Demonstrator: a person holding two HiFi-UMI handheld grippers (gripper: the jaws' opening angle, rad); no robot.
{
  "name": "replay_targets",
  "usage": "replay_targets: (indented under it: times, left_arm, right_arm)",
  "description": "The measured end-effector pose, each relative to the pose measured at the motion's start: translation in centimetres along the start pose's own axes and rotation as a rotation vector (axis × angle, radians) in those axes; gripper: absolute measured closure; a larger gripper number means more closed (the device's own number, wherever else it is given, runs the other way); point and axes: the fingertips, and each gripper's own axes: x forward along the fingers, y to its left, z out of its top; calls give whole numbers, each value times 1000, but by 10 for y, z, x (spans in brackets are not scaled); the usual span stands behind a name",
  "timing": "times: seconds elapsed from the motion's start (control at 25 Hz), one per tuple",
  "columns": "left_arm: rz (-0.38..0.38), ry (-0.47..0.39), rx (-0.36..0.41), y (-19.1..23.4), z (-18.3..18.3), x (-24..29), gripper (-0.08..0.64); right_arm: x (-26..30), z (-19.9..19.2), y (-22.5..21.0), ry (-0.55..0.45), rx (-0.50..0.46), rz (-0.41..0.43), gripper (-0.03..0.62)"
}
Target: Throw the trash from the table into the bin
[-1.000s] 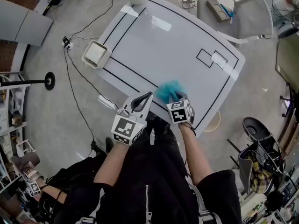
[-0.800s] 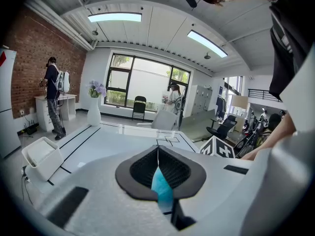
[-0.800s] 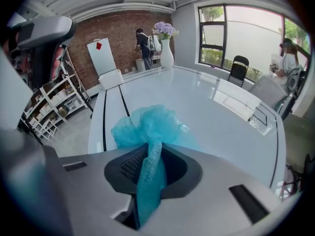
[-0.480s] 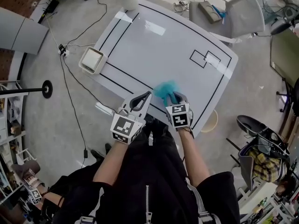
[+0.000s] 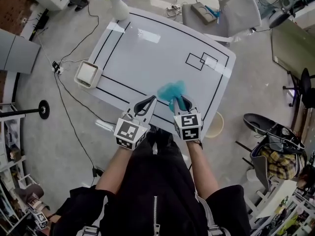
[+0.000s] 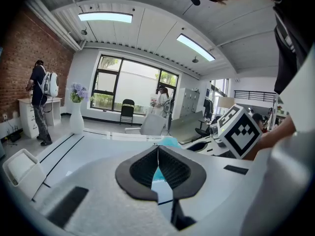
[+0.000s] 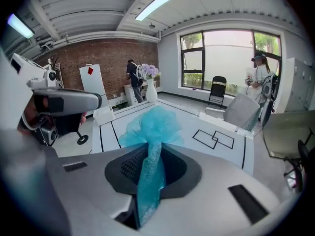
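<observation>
While the right tongs [image 5: 179, 101] pinch tight on the fluffy blue net [image 5: 172, 89] — the trash — it sits over the near edge of the worktop [image 5: 147, 53]. The left tongs [image 5: 152, 100] are pressed together and empty, just beside the right ones.

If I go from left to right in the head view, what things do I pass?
White bin → left gripper → teal mesh trash → round tan tub → black chair
</observation>
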Motion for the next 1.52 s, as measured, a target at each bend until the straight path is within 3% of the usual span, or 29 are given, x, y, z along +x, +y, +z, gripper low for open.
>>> replay_targets:
  times: [0.28, 0.56, 1.24, 1.52]
  left_arm:
    - [-82, -12, 21, -19, 6, 14, 551]
    - [-177, -13, 46, -38, 11, 31, 551]
    - [-408, -1, 96, -79, 13, 60, 551]
    - [-438, 2, 139, -99, 18, 66, 551]
  right_arm:
    - [-42, 28, -18, -112, 54, -74, 545]
    - [-70, 29, -31, -163, 106, -141, 545]
    - [-123, -1, -53, -211, 241, -350, 545]
    - [-142, -22, -62, -229, 278, -413, 545]
